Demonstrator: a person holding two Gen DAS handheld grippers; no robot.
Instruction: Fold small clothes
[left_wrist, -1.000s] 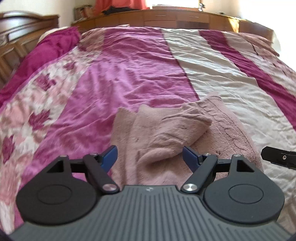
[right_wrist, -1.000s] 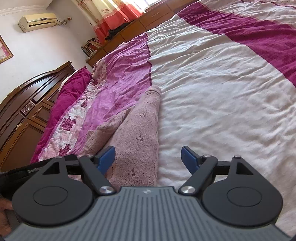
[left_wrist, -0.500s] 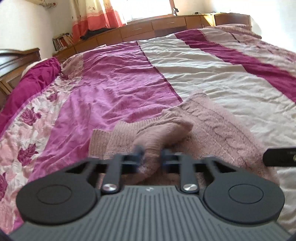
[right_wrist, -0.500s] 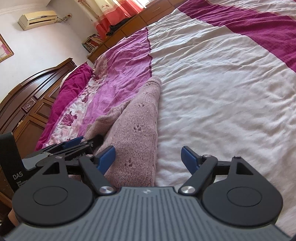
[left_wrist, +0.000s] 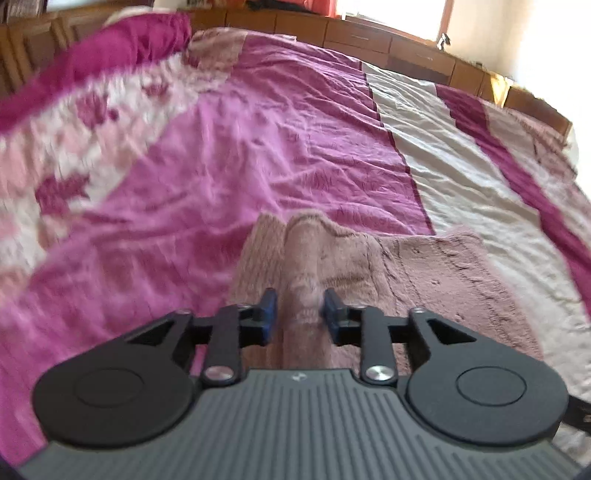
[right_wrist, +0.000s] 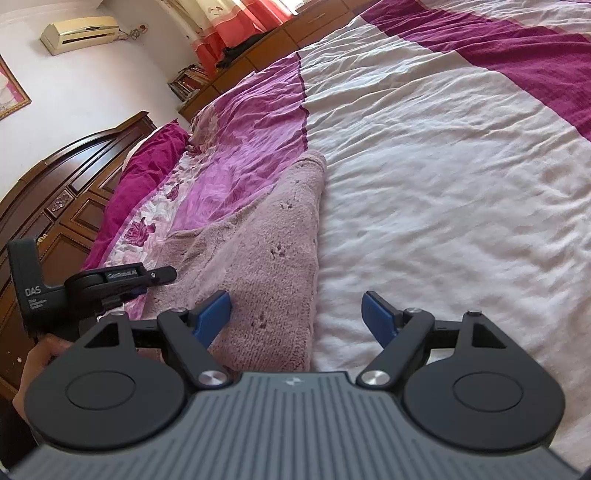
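Note:
A dusty-pink knitted sweater (left_wrist: 424, 280) lies on the bed, partly folded. Its sleeve (left_wrist: 301, 258) runs as a raised ridge straight up between the blue pads of my left gripper (left_wrist: 300, 314). Those jaws are opening, and the pads stand just off the ridge on either side. In the right wrist view the sweater (right_wrist: 266, 266) stretches away to the left of centre. My right gripper (right_wrist: 295, 317) hovers open over the sweater's near right edge with nothing gripped. The left gripper (right_wrist: 159, 275) shows there at the far left, held by a hand (right_wrist: 40, 354).
The bedspread (left_wrist: 221, 155) has magenta, floral and white (right_wrist: 443, 184) stripes and is wrinkled. A dark wooden headboard (right_wrist: 62, 192) stands at the left, and low wooden cabinets (left_wrist: 406, 55) line the far side under a window.
The left gripper shut on the sleeve, swung and rolled with it across the sweater, and its jaws have now parted somewhat. The right gripper stayed still and open.

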